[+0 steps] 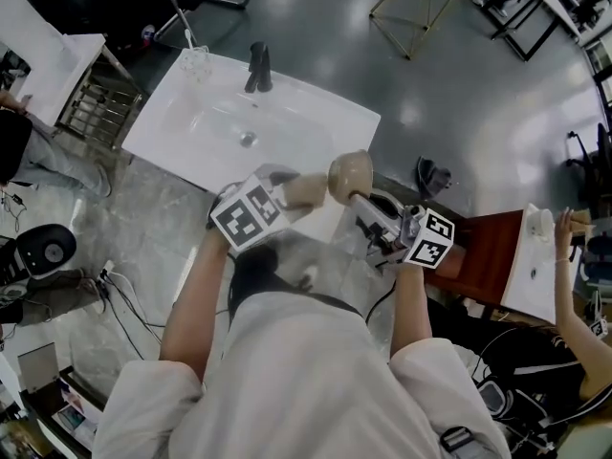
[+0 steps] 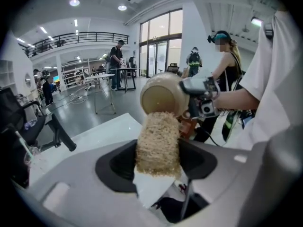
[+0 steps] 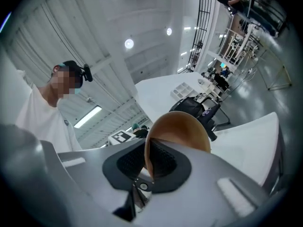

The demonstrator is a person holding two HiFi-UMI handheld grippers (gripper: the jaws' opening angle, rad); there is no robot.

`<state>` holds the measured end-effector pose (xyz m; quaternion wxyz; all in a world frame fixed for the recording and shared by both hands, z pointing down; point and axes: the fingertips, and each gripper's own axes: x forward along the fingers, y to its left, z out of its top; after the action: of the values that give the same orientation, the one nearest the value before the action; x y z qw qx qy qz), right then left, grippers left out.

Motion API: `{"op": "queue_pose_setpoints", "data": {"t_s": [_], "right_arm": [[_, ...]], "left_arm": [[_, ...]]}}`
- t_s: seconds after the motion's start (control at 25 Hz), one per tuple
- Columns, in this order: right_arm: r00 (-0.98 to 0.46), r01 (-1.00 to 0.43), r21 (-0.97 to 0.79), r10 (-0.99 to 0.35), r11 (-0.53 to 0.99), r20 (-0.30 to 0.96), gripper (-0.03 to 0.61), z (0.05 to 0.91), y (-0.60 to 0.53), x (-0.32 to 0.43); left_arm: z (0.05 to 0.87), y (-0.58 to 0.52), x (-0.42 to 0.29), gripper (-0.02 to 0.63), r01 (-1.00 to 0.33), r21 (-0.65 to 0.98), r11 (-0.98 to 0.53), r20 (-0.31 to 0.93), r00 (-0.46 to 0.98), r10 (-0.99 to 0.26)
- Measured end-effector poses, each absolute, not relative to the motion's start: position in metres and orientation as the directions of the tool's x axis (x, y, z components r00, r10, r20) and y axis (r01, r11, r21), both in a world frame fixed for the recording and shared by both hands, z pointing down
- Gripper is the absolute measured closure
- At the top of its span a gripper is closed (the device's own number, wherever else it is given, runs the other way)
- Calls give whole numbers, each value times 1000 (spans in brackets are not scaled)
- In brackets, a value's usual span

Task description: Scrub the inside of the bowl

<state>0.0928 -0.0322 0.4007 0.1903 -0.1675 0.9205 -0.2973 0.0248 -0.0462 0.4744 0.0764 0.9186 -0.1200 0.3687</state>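
A tan bowl (image 1: 351, 173) is held in the air in front of the person, above the near edge of the white washbasin (image 1: 287, 113). My right gripper (image 1: 368, 208) is shut on the bowl's rim; in the right gripper view the rim (image 3: 147, 150) runs between the two pads and the brown outer wall (image 3: 184, 131) rises beyond. My left gripper (image 1: 290, 195) is shut on a beige scrubbing sponge (image 1: 306, 190). In the left gripper view the sponge (image 2: 157, 143) sticks out from the jaws and its far end meets the bowl's open mouth (image 2: 161, 98).
A black faucet (image 1: 258, 68) and a clear glass (image 1: 196, 62) stand at the basin's far side. A wire rack (image 1: 96, 108) is at the left. At the right are a red-brown stand (image 1: 488, 256) and another person's arm (image 1: 574, 323). Cables lie on the floor.
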Motion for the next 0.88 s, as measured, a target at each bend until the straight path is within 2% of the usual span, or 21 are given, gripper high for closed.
{"op": "queue_pose_setpoints", "data": {"t_s": [0.12, 0.32, 0.48, 0.72, 0.88], "right_arm": [[-883, -250, -597, -433, 762, -183, 561, 408, -34, 87], [-914, -257, -560, -386, 788, -124, 561, 412, -29, 78], [-924, -205, -546, -345, 812, -167, 562, 401, -23, 77], [-904, -232, -543, -385, 807, -186, 561, 394, -28, 85], [-896, -266, -557, -415, 787, -158, 561, 401, -32, 89]], "left_arm": [[464, -36, 30, 356, -265, -3, -964, 696, 692, -192], [443, -44, 25, 359, -270, -119, -955, 697, 663, -274], [439, -58, 21, 359, -281, -161, -946, 705, 638, -309], [454, -42, 29, 359, -217, -100, -971, 738, 638, -219], [448, -35, 35, 359, -196, -57, -979, 702, 690, -179]]}}
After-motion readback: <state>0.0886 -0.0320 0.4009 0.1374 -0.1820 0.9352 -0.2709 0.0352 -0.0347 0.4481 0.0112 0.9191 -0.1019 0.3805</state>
